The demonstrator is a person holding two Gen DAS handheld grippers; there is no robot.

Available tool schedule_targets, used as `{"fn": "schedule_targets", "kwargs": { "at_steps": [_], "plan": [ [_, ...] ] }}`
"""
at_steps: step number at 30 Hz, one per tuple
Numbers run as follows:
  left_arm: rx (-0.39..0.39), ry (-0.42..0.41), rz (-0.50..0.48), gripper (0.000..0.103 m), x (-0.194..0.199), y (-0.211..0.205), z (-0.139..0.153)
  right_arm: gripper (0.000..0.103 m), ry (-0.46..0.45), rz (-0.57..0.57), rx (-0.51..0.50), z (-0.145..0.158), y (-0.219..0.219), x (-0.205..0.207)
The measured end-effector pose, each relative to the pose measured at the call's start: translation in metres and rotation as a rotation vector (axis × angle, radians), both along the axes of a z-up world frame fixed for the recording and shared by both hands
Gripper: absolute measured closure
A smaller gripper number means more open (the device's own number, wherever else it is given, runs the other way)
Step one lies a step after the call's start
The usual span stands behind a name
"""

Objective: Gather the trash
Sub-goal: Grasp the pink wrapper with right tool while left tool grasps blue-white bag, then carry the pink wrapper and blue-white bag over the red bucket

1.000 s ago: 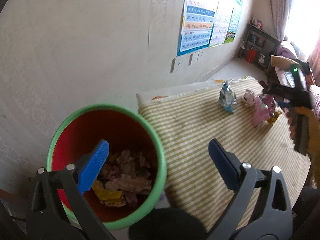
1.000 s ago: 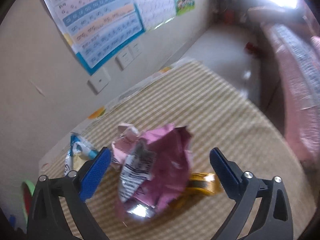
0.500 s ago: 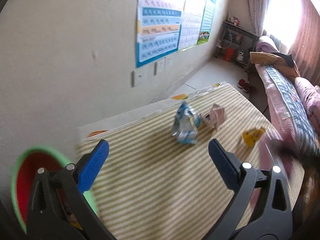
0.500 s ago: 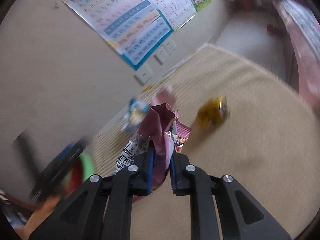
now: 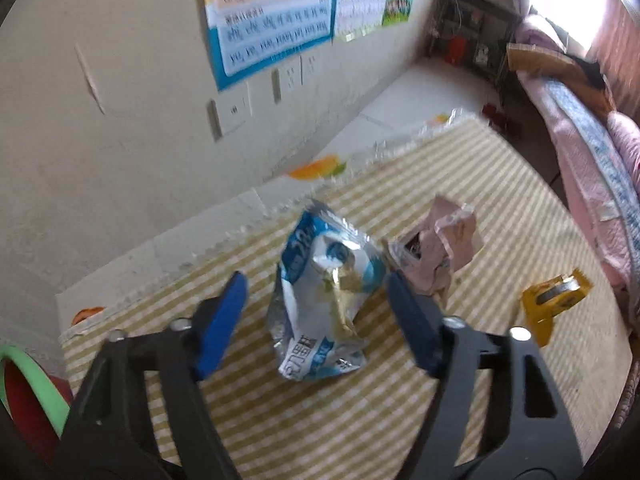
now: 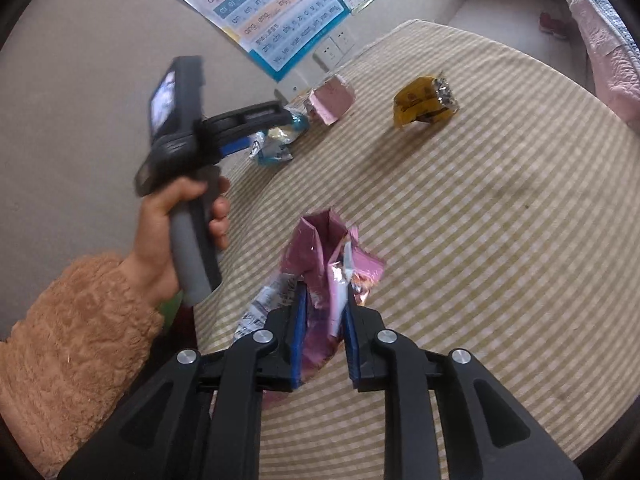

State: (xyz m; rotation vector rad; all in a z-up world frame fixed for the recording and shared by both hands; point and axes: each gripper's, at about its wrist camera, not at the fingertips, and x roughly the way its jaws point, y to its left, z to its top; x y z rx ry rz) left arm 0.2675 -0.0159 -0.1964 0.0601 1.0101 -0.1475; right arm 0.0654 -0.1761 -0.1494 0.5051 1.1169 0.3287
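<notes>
My left gripper (image 5: 318,312) is open, its blue pads on either side of a crumpled blue and silver wrapper (image 5: 324,304) on the striped tablecloth (image 5: 320,420). A pale pink wrapper (image 5: 440,248) lies just right of it and a yellow wrapper (image 5: 554,304) farther right. My right gripper (image 6: 324,336) is shut on a purple-pink snack bag (image 6: 320,272), held above the cloth. In the right wrist view the left gripper (image 6: 276,128) sits over the blue wrapper (image 6: 274,148), with the pink wrapper (image 6: 332,100) and yellow wrapper (image 6: 424,104) beyond.
The green-rimmed red bin (image 5: 24,396) shows at the lower left edge, beside the table. A wall with posters (image 5: 272,12) and sockets runs behind the table. A pink bed (image 5: 592,160) stands to the right.
My left gripper has swung from the bin to the blue wrapper and now straddles it. My right gripper closed on the purple-pink bag and lifted it back toward the bin side.
</notes>
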Motion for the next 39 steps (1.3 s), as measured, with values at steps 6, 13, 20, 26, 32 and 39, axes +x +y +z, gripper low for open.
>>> {"fn": "schedule_targets", "kwargs": {
  "at_steps": [6, 13, 20, 26, 32, 39],
  "plan": [
    [-0.003, 0.018, 0.007, 0.069, -0.014, 0.007, -0.005, 0.05, -0.017, -0.003, -0.002, 0.0, 0.001, -0.004],
    [-0.05, -0.024, 0.011, 0.069, -0.077, 0.028, 0.019, 0.045, 0.005, 0.004, 0.024, -0.014, 0.012, 0.006],
    [-0.145, -0.024, 0.127, 0.069, -0.143, 0.076, 0.042, 0.039, 0.052, 0.018, 0.046, -0.031, 0.031, 0.014],
    [-0.153, -0.076, 0.106, 0.069, -0.196, 0.092, 0.068, 0.042, 0.096, 0.03, 0.044, -0.05, 0.048, 0.016],
    [-0.129, -0.106, 0.091, 0.069, -0.226, 0.098, 0.08, 0.07, 0.042, 0.044, -0.035, -0.029, 0.058, 0.006],
    [-0.144, -0.146, 0.076, 0.069, -0.25, 0.108, 0.097, 0.071, -0.111, -0.014, -0.116, 0.019, 0.064, -0.043]
  ]
}}
